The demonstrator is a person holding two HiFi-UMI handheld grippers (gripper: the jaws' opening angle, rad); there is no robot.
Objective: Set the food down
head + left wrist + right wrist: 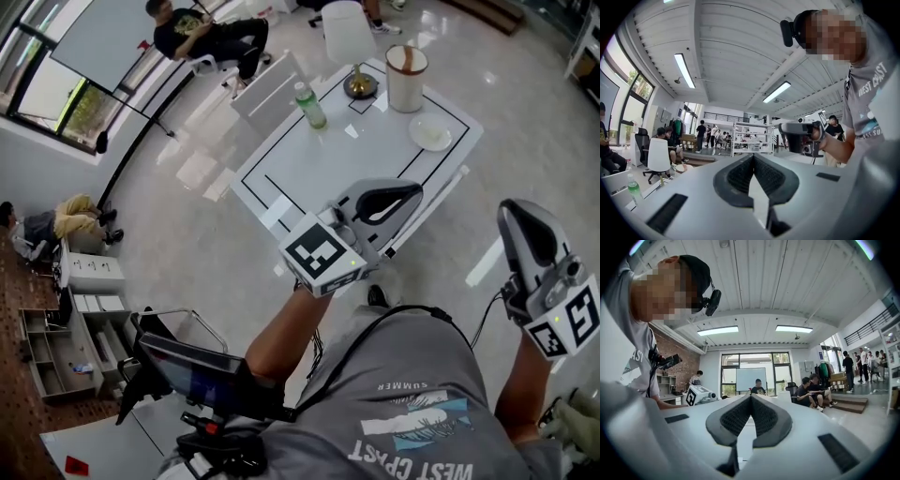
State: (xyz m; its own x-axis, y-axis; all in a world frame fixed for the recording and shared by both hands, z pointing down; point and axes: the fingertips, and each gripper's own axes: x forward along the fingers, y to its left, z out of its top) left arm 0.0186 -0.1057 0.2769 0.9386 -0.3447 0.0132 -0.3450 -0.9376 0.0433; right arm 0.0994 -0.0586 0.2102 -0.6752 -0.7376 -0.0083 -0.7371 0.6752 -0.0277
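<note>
My left gripper (412,190) is held up above the near edge of the white table (309,173), its jaws shut with nothing between them. My right gripper (509,211) is raised to the right of the table, off its edge, also shut and empty. In the left gripper view the pads (740,176) meet at the tip and the right gripper (802,136) shows beyond them. The right gripper view shows closed pads (736,418) and the left gripper's marker cube (695,395). A small white plate (430,133) with something pale on it lies on the table's far right.
On the table stand a green bottle (310,105), a lamp with a white shade (349,37) and a white cylinder (406,78) with a brown top. White chairs (267,86) stand behind it. A seated person (202,36) is far left; shelves (56,347) are at the lower left.
</note>
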